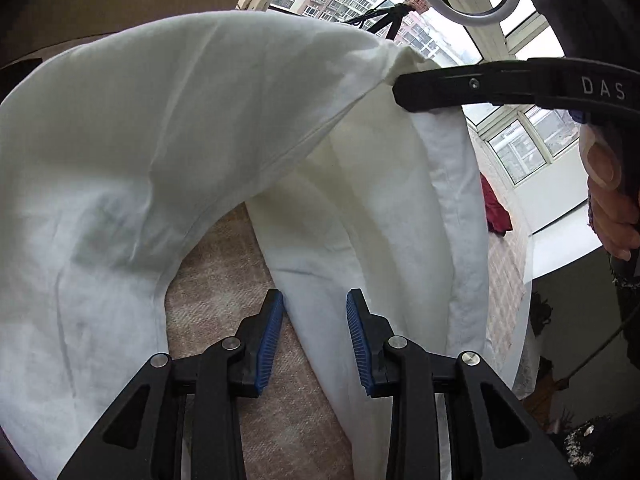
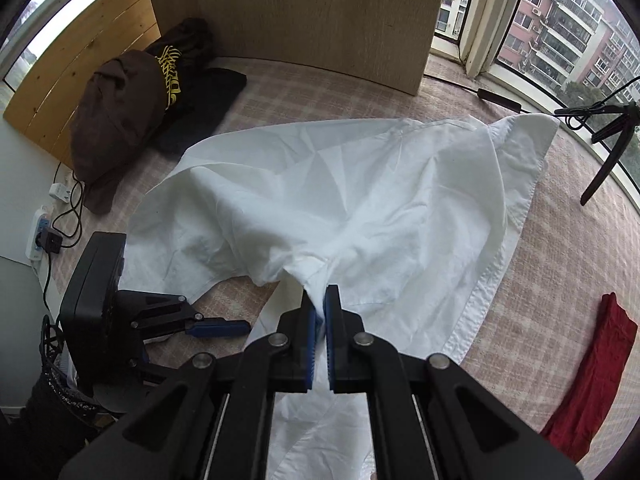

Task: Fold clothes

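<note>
Right tool (image 2: 320,300) was clenched on a bunched fold of the crumpled white cotton shirt (image 2: 360,200), lifting it off the pink-and-cream checked bed cover (image 2: 540,280). Left tool (image 1: 315,312) hung released, blue pads apart, over the shirt's draped lower part. Red cloth (image 2: 592,376) lay well apart.

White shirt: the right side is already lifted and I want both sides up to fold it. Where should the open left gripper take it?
Judging by its pose, grip the hanging edge of the white shirt just ahead of the left gripper, coming straight forward along the checked cover. That edge drapes between the open jaws, while the right gripper pinches the raised part.
</note>
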{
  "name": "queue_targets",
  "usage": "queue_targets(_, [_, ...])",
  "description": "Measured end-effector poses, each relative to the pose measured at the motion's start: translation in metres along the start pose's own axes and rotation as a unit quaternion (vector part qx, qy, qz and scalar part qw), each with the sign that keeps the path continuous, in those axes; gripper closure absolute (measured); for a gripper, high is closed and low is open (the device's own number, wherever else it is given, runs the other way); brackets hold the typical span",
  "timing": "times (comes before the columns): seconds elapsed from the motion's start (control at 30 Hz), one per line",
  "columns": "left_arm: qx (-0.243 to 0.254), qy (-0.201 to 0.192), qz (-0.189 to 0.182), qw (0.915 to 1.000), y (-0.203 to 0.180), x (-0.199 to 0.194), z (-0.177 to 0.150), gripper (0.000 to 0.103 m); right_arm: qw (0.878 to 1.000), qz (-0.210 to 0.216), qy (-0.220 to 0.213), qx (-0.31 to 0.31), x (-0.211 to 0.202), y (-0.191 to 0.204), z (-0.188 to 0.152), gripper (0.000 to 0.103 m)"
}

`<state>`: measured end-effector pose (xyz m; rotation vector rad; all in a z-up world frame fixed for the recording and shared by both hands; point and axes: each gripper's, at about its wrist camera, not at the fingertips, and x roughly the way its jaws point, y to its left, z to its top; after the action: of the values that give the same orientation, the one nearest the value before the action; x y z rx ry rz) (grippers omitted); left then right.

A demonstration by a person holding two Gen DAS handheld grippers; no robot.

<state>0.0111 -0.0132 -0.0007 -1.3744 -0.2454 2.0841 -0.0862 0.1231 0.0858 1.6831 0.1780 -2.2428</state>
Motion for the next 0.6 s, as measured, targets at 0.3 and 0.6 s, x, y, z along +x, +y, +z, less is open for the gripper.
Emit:
queue_targets(0.3, [0.048, 0.008, 0.050, 0.9976, -0.037, 0.017, -0.015, 0.082, 0.999, 0.043, 0.005, 0.007, 0.006, -0.022, 0.002, 0.099])
queue_targets(0.6, [-0.066, -0.028, 0.038, 0.9967, -0.004, -0.024, -0.056, 0.099, 0.998, 0.062, 0.000, -0.007, 0.008, -0.018, 0.006, 0.099])
